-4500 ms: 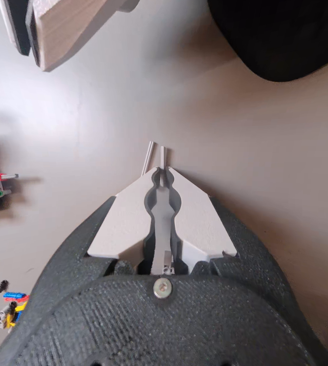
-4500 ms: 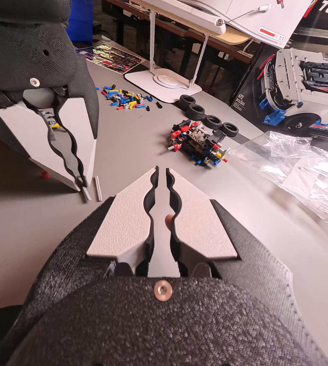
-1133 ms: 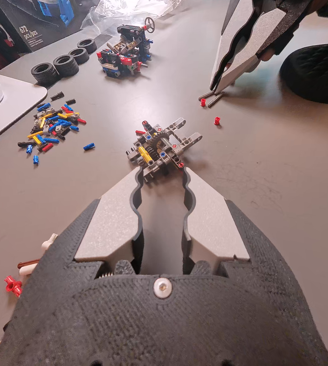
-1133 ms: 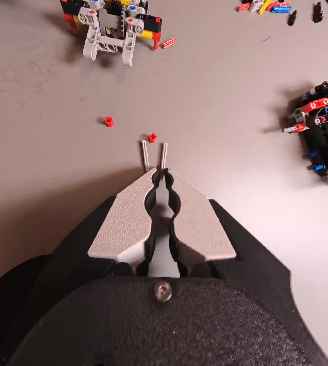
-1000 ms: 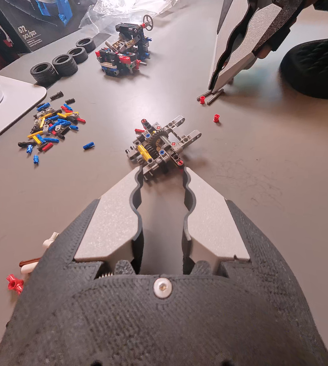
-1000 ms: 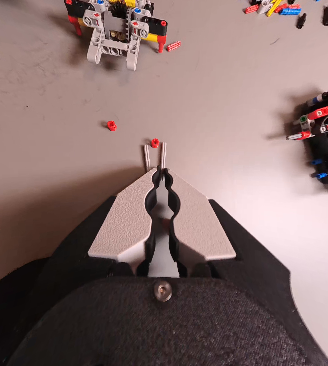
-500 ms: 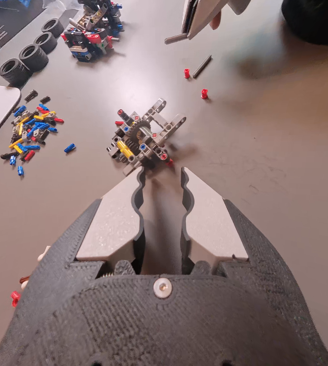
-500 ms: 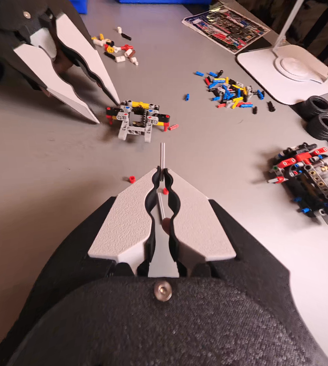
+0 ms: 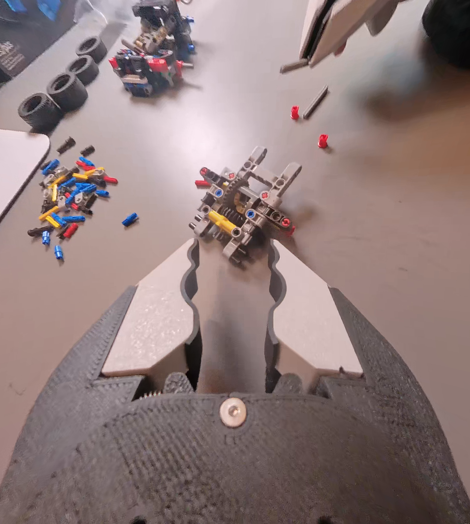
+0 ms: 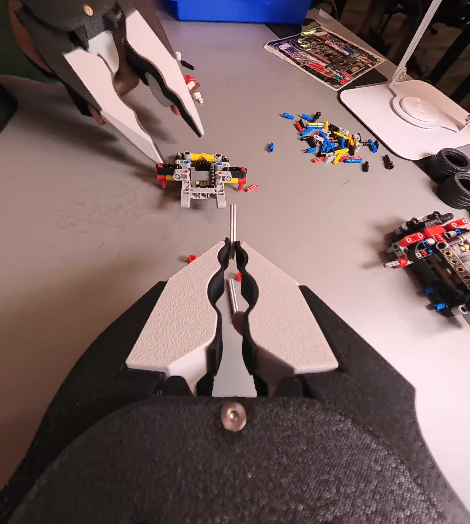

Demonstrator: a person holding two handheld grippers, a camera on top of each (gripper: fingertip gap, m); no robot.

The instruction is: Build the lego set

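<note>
A: Where does the build stand?

B: The small gear assembly (image 10: 202,178) sits on the table (image 10: 58,255), grey frame with a black gear in the middle, yellow and red bits at its sides. It looks like a sub-unit, still apart from the bigger chassis (image 10: 452,269), which lies well off to the right, itself unfinished.

A: And the grippers?

B: The right gripper (image 10: 232,245) has its tips pinched on a thin grey axle (image 10: 232,224), raised and pointing toward the assembly. The left gripper (image 9: 232,246) is spread wide, its tips just beside the assembly's near edge, holding nothing.

A: So the axle goes in next?

B: That's my guess, with the left one likely steadying the frame. A second axle (image 9: 315,101) lies on the table with two small red bushes (image 9: 323,141) near it, unused.

A: Much left?

B: Plenty. Four tyres (image 9: 68,92) stand unmounted, a pile of loose pins (image 10: 331,141) waits, and the white stand base (image 10: 415,113) sits beyond it.
</note>
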